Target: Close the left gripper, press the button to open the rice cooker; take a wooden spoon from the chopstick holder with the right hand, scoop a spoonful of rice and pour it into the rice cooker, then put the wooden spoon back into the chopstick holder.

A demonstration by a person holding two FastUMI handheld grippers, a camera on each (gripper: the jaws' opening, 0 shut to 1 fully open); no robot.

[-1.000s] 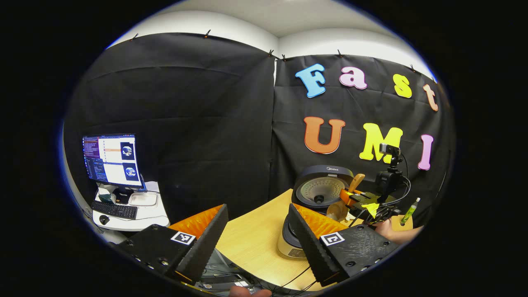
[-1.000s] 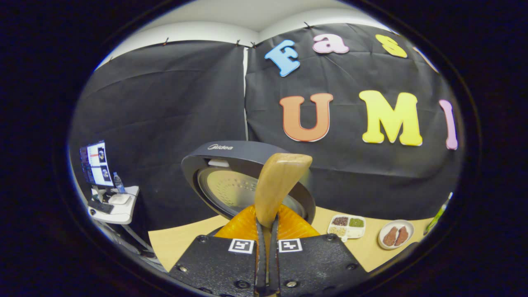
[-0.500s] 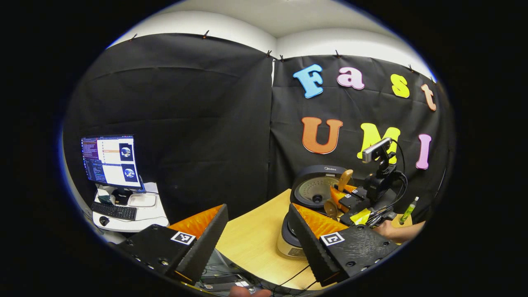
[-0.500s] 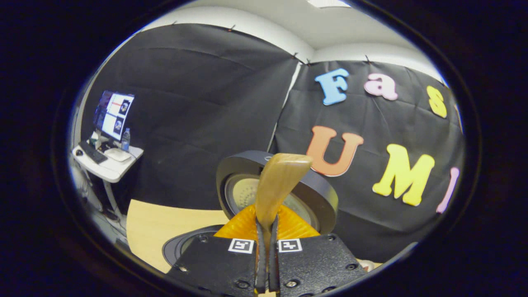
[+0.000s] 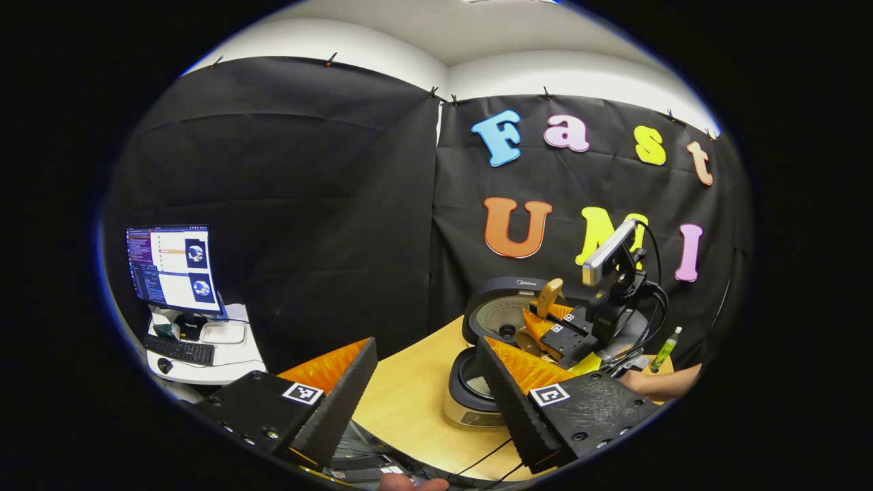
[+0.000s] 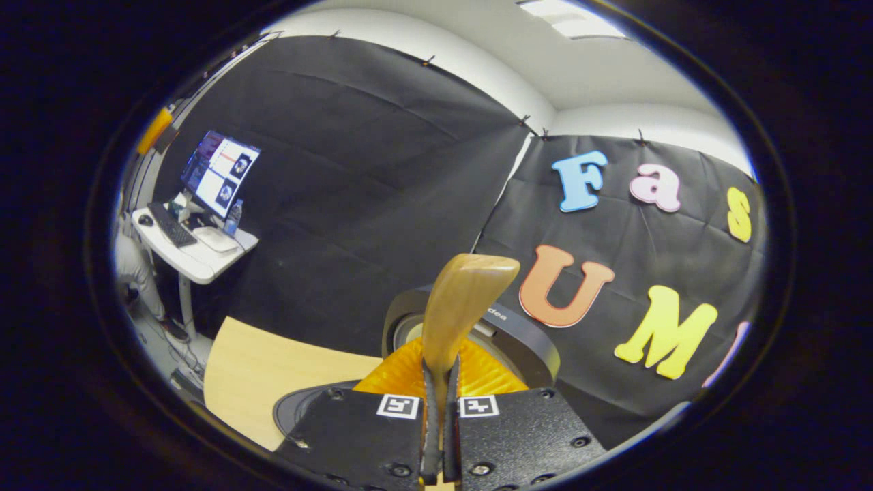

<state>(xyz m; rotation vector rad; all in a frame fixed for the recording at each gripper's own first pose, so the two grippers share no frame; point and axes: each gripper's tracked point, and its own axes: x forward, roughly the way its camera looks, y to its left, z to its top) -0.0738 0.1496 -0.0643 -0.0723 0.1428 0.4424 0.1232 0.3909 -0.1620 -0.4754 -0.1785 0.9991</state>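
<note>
While the right gripper (image 6: 440, 409) clamps its jaws on the wooden spoon (image 6: 460, 307), the spoon's handle rises between them in the right gripper view: a smooth, honey-brown piece of wood, narrow at the grip and widening to a flat, slightly bent end. In the left gripper view the same spoon (image 5: 548, 298) stands tilted over the rice cooker (image 5: 477, 389), its handle end up and its rounded bowl low beside the right gripper (image 5: 545, 326), just above the cooker's open top. I cannot tell whether rice lies in the bowl.

The rice cooker sits on the light wooden desk (image 5: 409, 395) with its dark lid (image 5: 505, 310) swung up and back; the lid's pale round inner plate, dotted with small holes, faces forward. In the right gripper view the lid (image 6: 518, 341) stands just behind the spoon handle, with the dark rim of the cooker body low at the left.

Nearer the camera in the left gripper view, the left gripper (image 5: 426, 395) hangs with its jaws wide apart, holding nothing, short of the cooker. A hand (image 5: 658, 382) holds the right gripper at the desk's far edge, and a green marker (image 5: 665, 348) stands upright just beyond it.

Off to the left, well apart from the desk, a lit monitor (image 5: 170, 269) and a keyboard (image 5: 179, 350) rest on a small white side table (image 5: 225, 361).
</note>
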